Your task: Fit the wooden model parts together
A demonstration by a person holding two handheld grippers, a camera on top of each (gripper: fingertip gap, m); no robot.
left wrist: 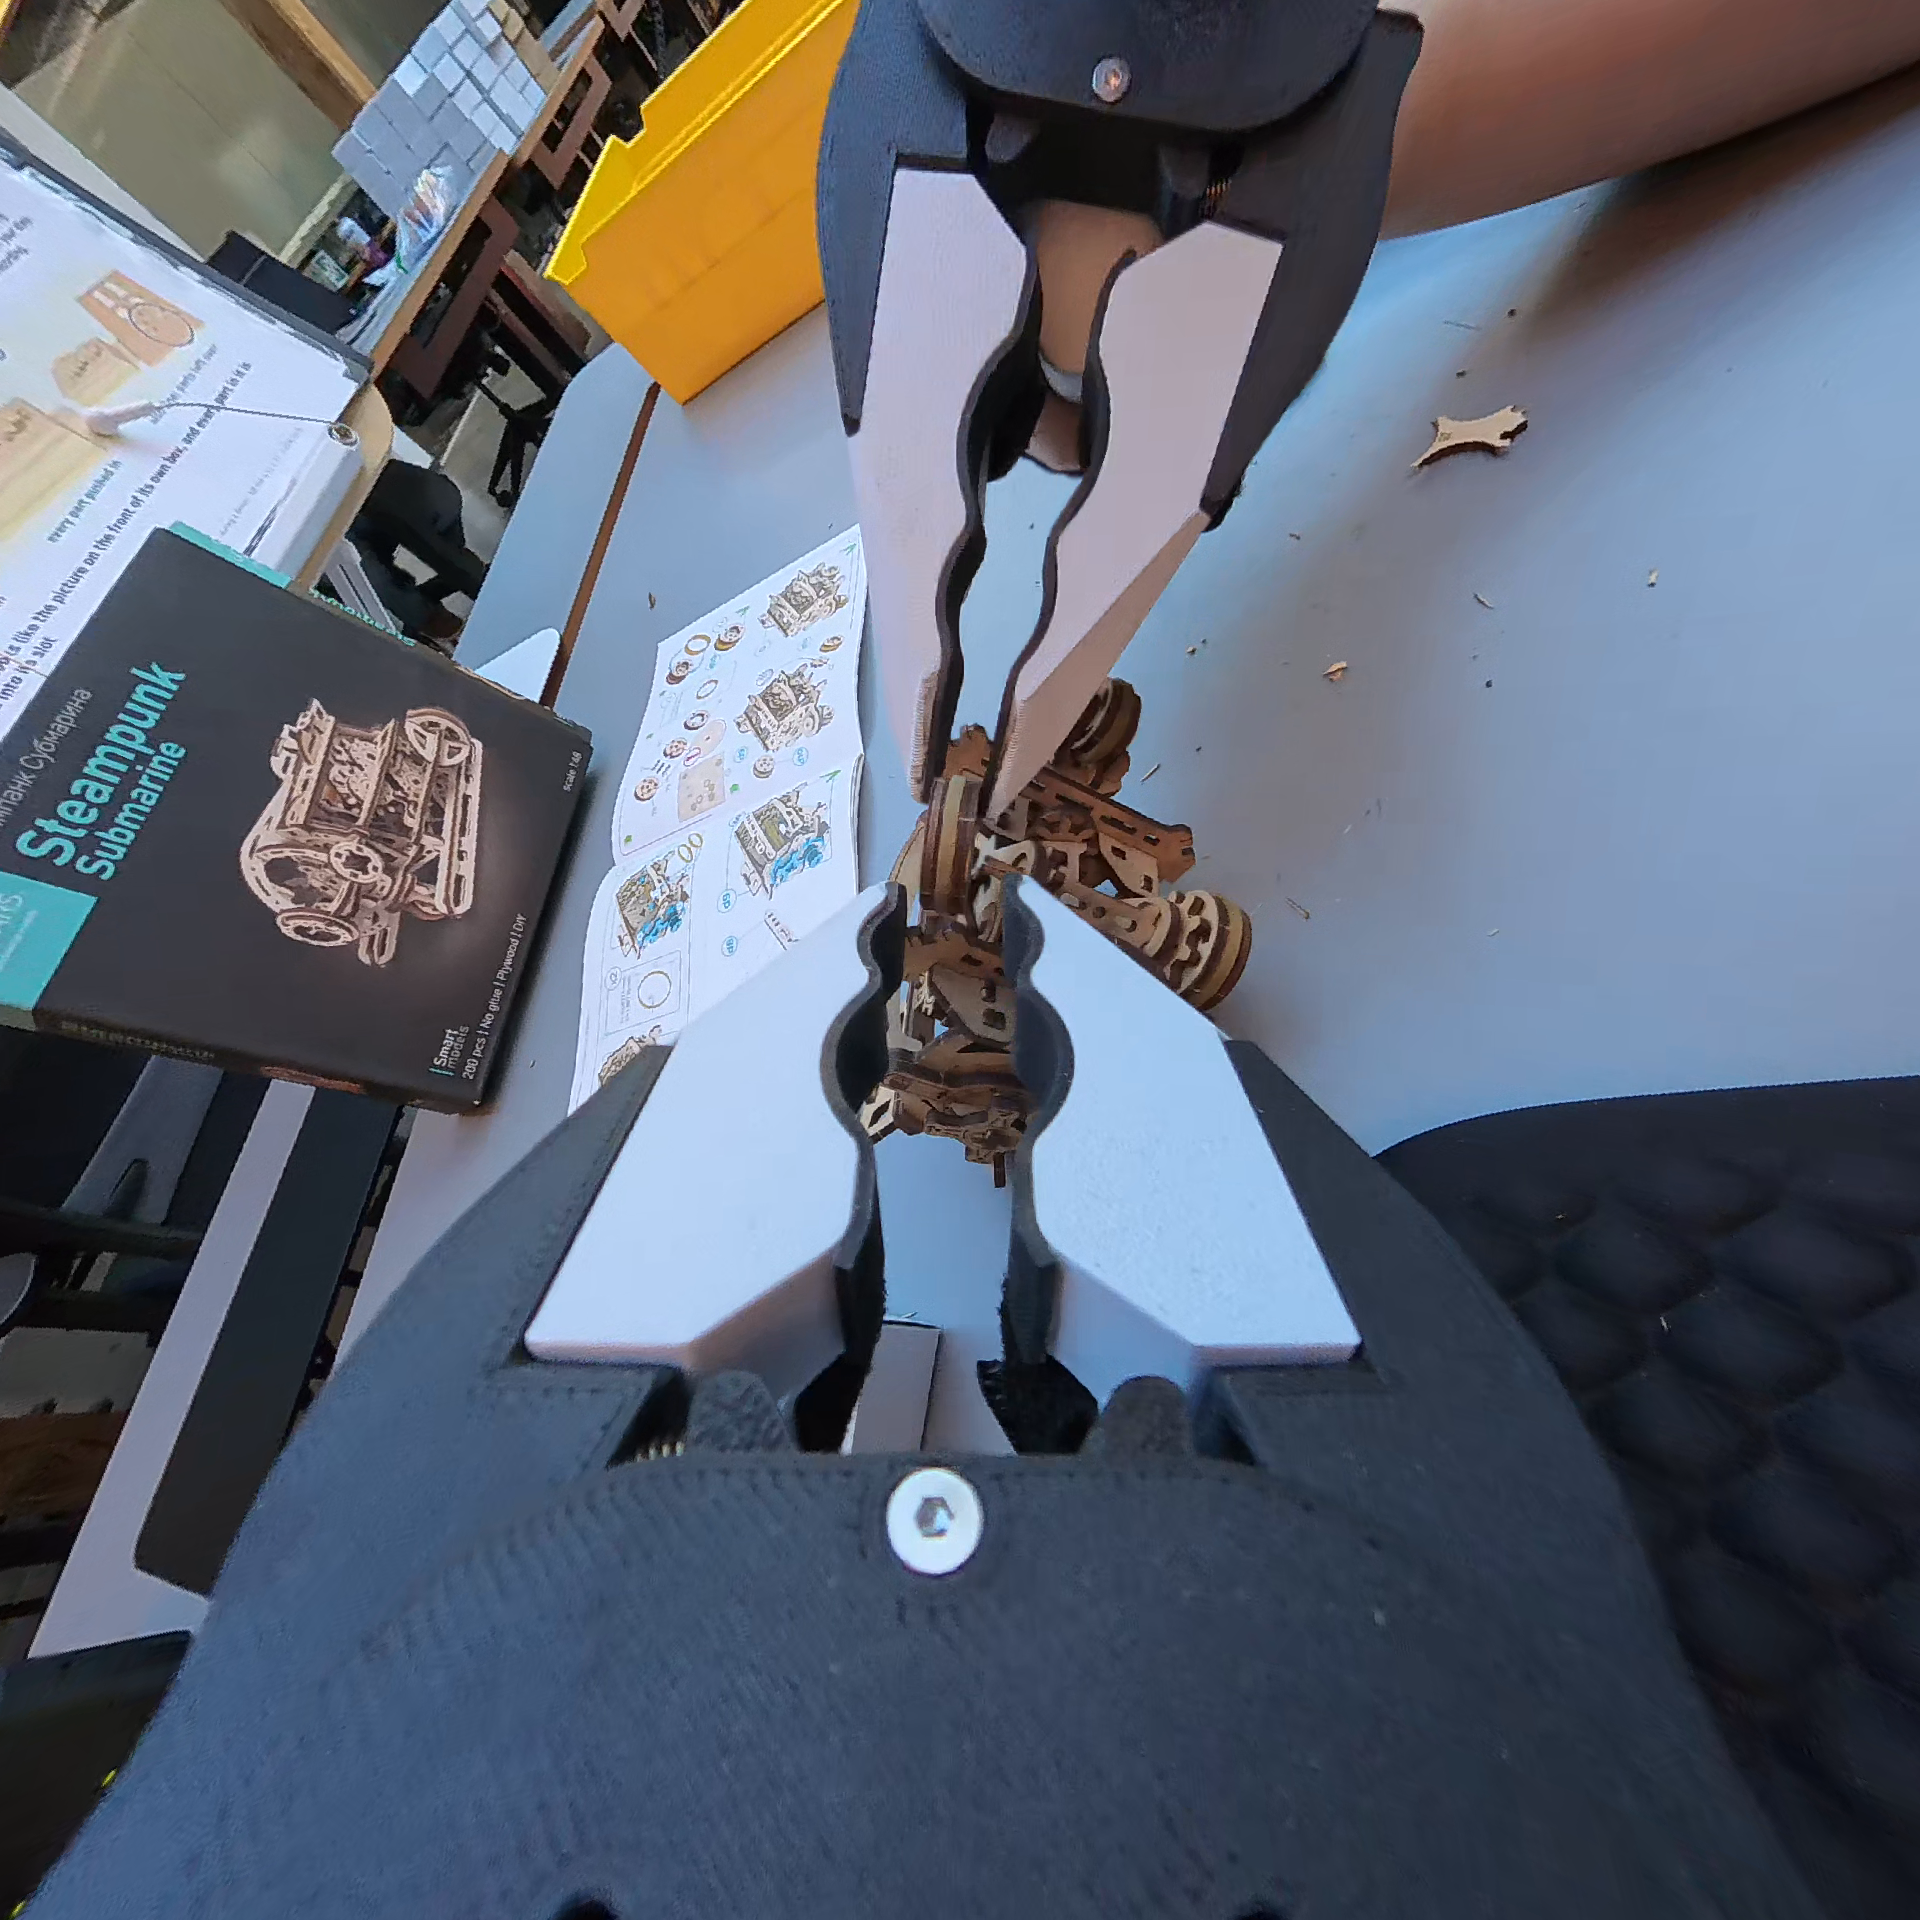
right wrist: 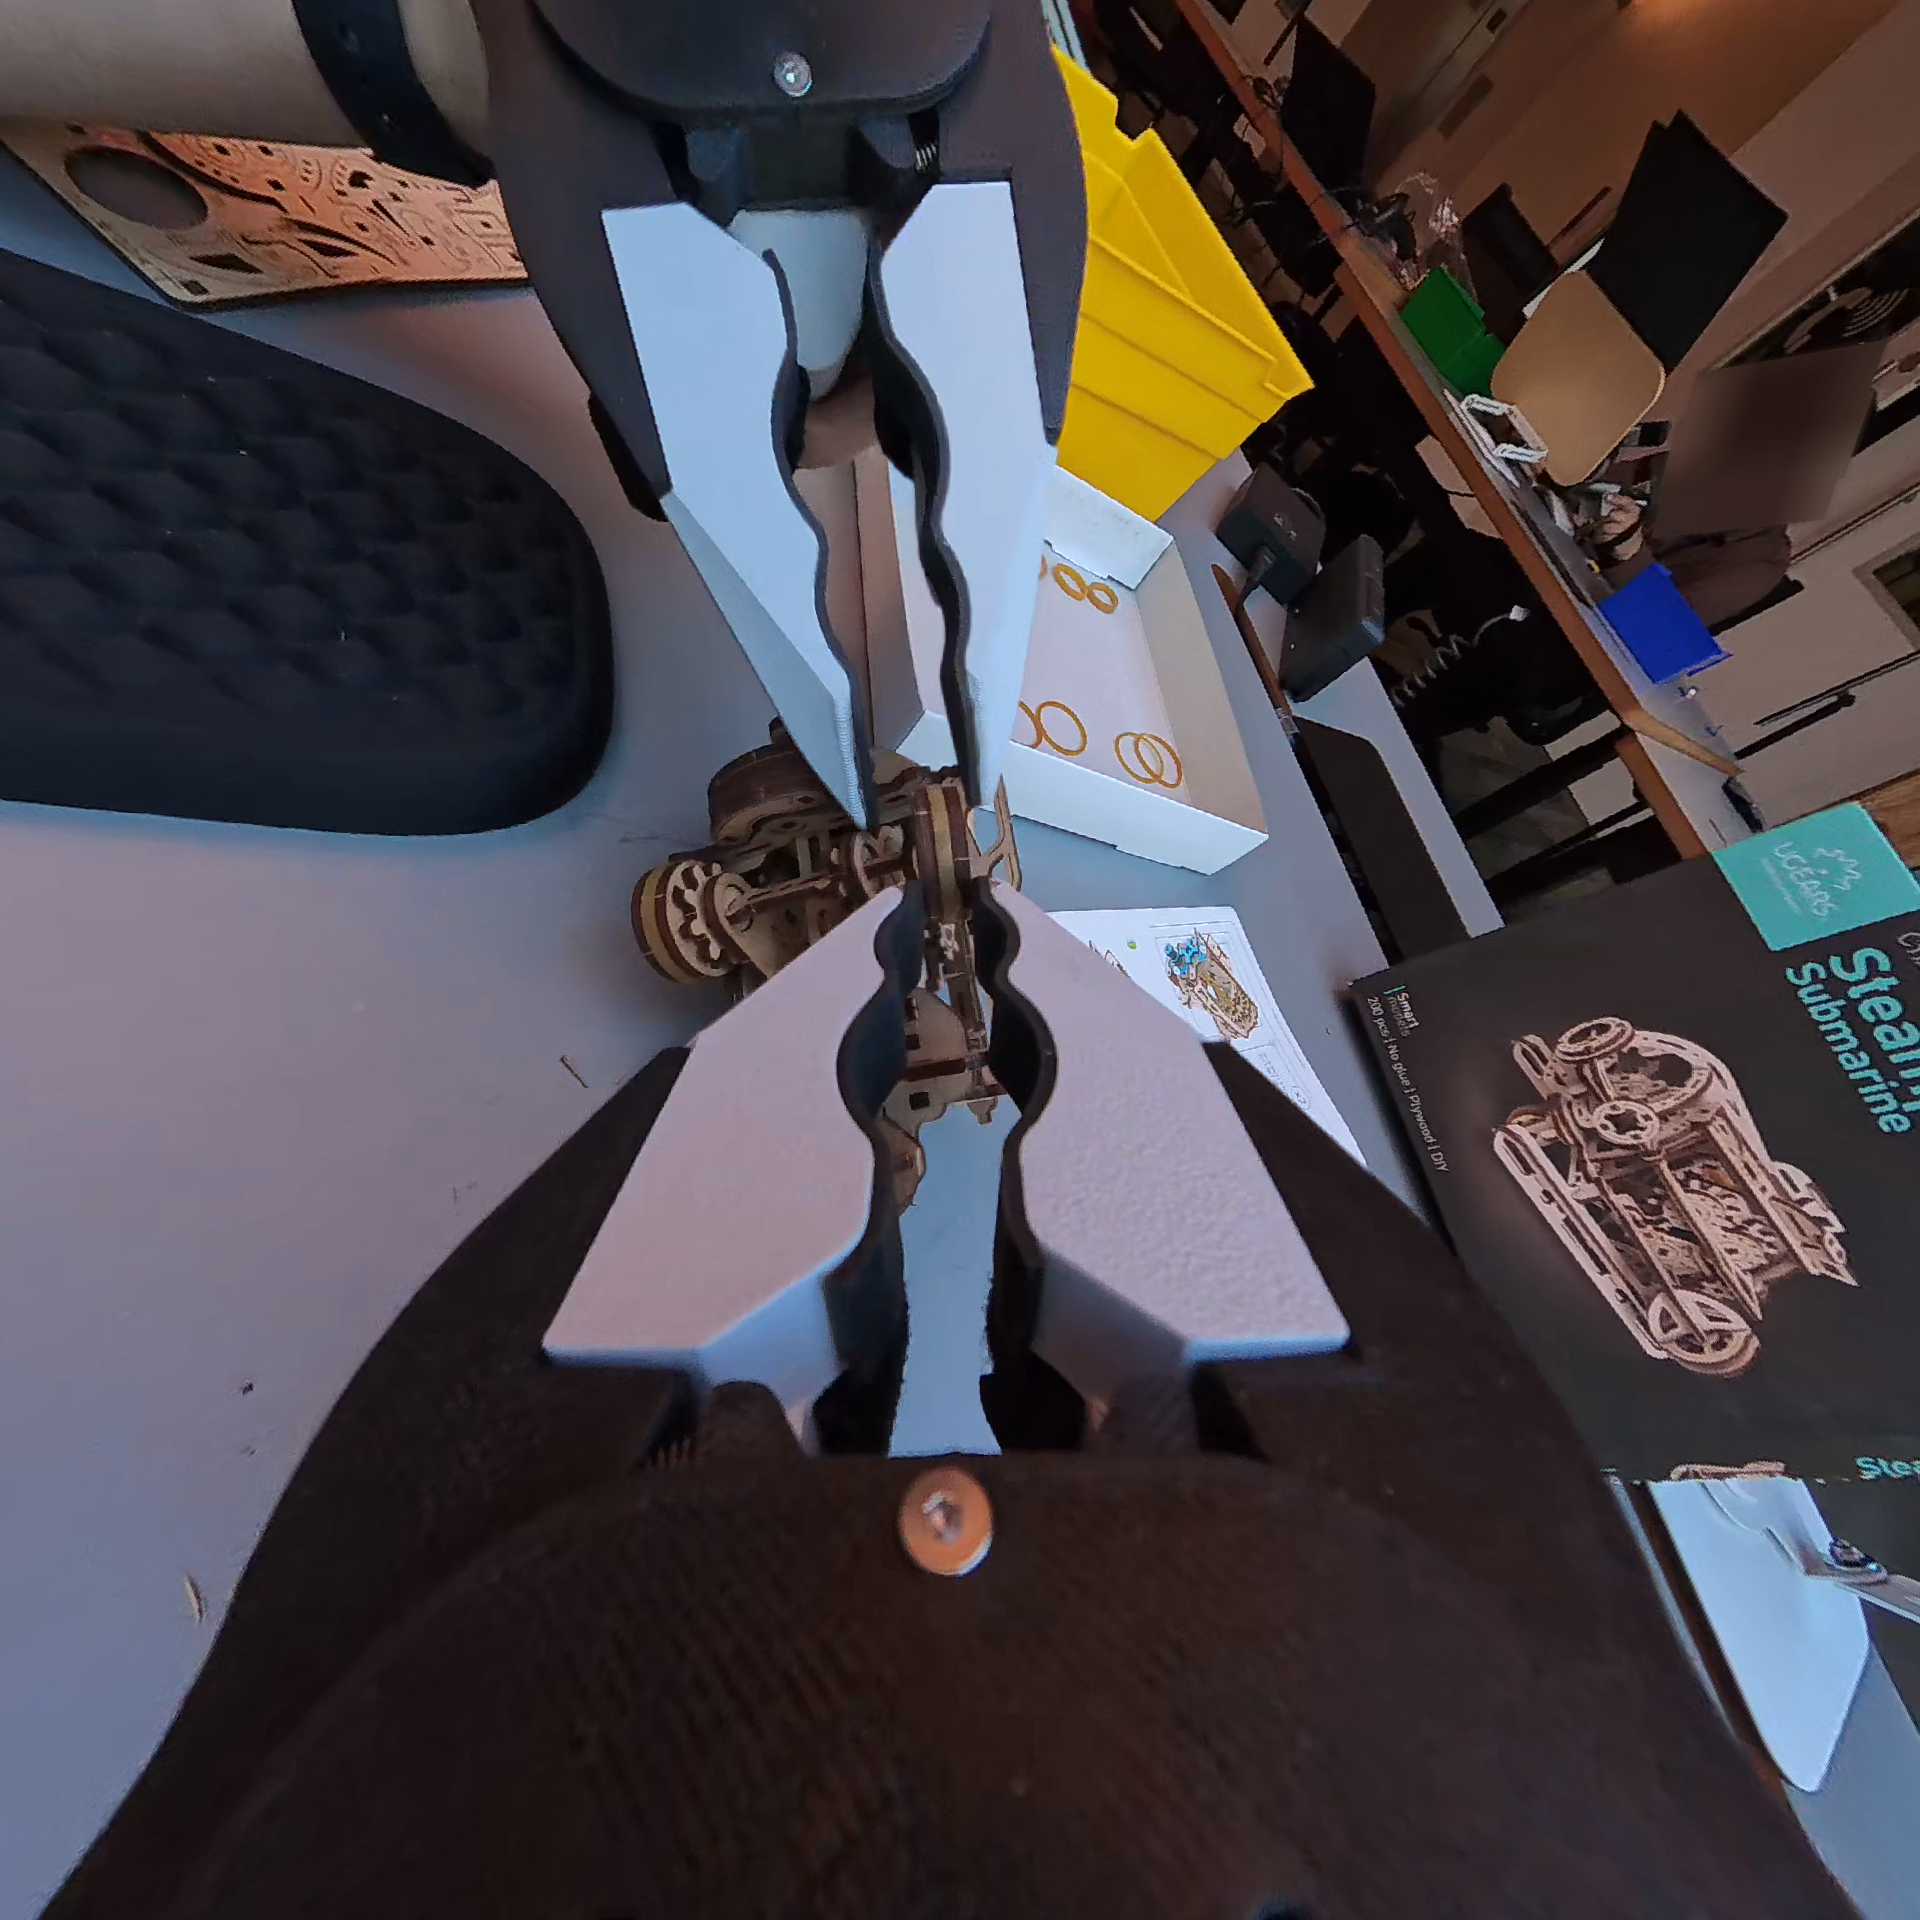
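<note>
A partly built wooden model (left wrist: 1127,894) of gears and frames sits on the grey table (left wrist: 1558,748); it also shows in the right wrist view (right wrist: 717,904). My left gripper (left wrist: 953,902) is closed on the model's near end. My right gripper (right wrist: 943,920) is closed from the opposite side on a round wooden disc (right wrist: 940,831) standing on edge at the model's top. In the left wrist view the right gripper (left wrist: 968,784) comes down from above onto that disc (left wrist: 951,836). In the right wrist view the left gripper (right wrist: 916,805) faces mine, tips almost meeting.
The model's dark box (left wrist: 291,831) and an instruction sheet (left wrist: 727,790) lie to the left. A yellow bin (left wrist: 707,208) stands behind. A white tray (right wrist: 1143,831) holds rubber rings. There is also a black padded cushion (right wrist: 260,571), a plywood sheet (right wrist: 291,218) and a wood scrap (left wrist: 1470,436). My two grippers' fingertips are within a few centimetres of each other. The wood scrap (left wrist: 1470,436) is about equally far from each gripper, around 20 cm.
</note>
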